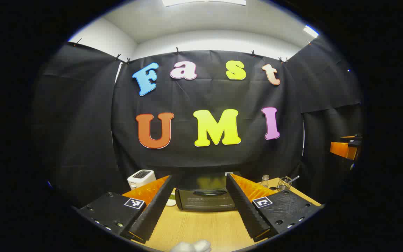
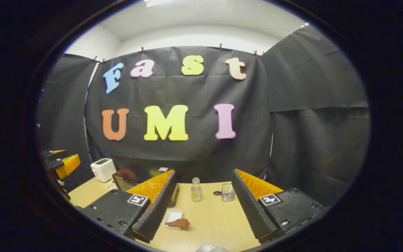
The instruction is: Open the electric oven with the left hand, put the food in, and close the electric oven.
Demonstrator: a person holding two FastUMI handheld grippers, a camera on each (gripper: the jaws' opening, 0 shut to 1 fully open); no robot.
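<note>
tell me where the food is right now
In the right gripper view the food lies on a small white tray on the wooden table, in front of the closed oven and left of the glass bottle.

I work in a recording booth staged as a kitchen: black cloth walls (image 2: 310, 105), a wooden table (image 2: 215, 217), oven (image 1: 205, 199), toaster (image 2: 103, 169).

- Left gripper view looks level across the worktop (image 1: 201, 227), straight at the far oven (image 1: 205, 199).
- Right gripper view sits farther right; both share oven (image 2: 131, 180), toaster (image 2: 103, 169), bottle (image 2: 196, 189).
</note>
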